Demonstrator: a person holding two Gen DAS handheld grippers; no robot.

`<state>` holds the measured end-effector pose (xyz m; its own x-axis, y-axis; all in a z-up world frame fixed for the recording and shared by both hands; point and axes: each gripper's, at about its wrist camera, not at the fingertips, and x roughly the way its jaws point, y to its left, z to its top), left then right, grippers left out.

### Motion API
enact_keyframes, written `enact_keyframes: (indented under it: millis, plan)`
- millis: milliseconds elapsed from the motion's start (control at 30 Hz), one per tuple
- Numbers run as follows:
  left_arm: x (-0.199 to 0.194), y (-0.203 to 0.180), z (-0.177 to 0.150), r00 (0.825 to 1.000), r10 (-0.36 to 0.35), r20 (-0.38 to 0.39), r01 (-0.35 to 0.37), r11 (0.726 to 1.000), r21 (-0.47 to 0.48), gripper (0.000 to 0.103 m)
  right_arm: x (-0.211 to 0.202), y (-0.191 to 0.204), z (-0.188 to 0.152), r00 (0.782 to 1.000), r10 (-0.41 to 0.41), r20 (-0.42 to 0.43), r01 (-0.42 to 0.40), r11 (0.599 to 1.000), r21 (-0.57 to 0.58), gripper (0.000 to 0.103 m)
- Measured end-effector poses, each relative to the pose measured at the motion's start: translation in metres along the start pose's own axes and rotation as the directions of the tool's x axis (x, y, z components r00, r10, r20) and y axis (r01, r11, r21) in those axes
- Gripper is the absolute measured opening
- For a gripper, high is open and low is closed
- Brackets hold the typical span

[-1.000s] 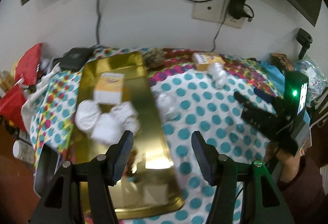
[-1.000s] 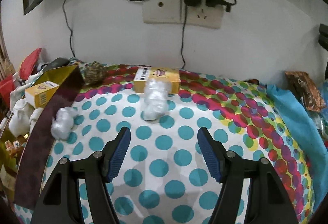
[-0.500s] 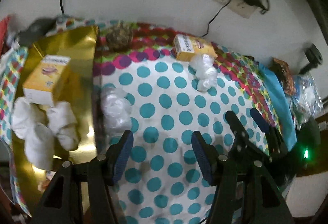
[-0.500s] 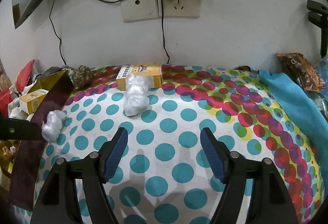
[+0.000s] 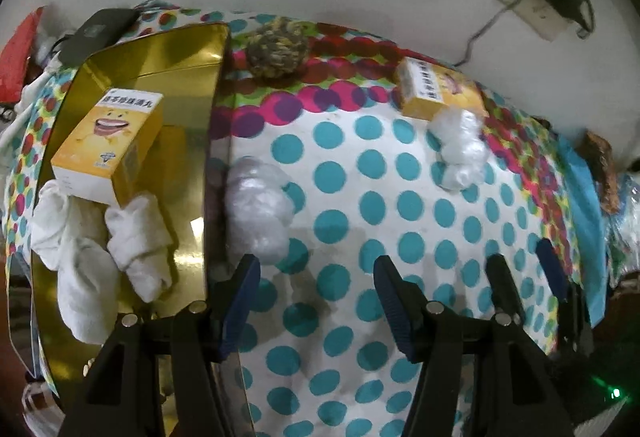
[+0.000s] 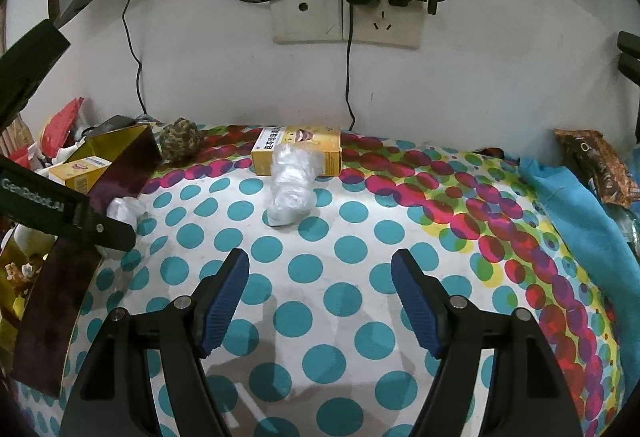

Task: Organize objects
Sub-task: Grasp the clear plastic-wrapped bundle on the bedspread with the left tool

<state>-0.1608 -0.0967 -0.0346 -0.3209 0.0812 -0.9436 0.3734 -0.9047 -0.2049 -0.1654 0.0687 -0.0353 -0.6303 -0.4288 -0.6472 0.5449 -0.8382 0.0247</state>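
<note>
Beside the gold tray (image 5: 132, 77) wall on the dotted counter (image 5: 400, 205): a clear plastic wad (image 5: 258, 213), just ahead of the left gripper (image 5: 316, 301), fingers spread, empty. Inside the tray, in the left view only: yellow box (image 5: 108, 141), white socks (image 5: 100, 249). Right gripper (image 6: 320, 305): just been opening, spread, nothing between, second wad (image 6: 290, 189) ahead, touching another yellow carton (image 6: 298, 149).
</note>
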Motion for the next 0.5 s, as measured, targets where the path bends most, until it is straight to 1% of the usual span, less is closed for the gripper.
enact_keyframes:
  millis: [67,167,333,400,433,500]
  plan:
    - [0.0,-0.002,-0.004,0.999,0.044,0.018,-0.044,0.999,0.019,0.061,0.001,0.001,0.0,1.0,0.004,-0.004,-0.004,1.0,-0.003,0.072]
    - [0.008,0.0,-0.004,0.999,0.042,0.004,-0.042,0.999,0.017,0.061,0.001,0.002,0.0,1.0,0.008,-0.007,-0.008,1.0,-0.008,0.072]
    - [0.011,0.005,-0.004,0.998,0.049,0.027,-0.049,0.999,-0.011,0.061,0.001,0.0,-0.001,1.0,0.008,-0.007,-0.008,1.0,-0.001,0.072]
    - [0.011,0.006,-0.002,0.996,0.074,0.043,-0.073,0.997,-0.007,0.061,0.002,0.0,-0.001,1.0,0.01,-0.013,-0.01,1.0,0.0,0.072]
    - [0.012,0.008,-0.002,0.994,0.097,0.049,-0.097,0.995,-0.004,0.061,0.002,0.0,-0.001,1.0,0.01,-0.014,-0.01,1.0,0.0,0.072]
    - [0.014,0.012,0.0,0.991,0.125,0.048,-0.125,0.992,-0.002,0.061,0.002,0.0,-0.001,1.0,0.011,-0.015,-0.011,1.0,-0.002,0.072]
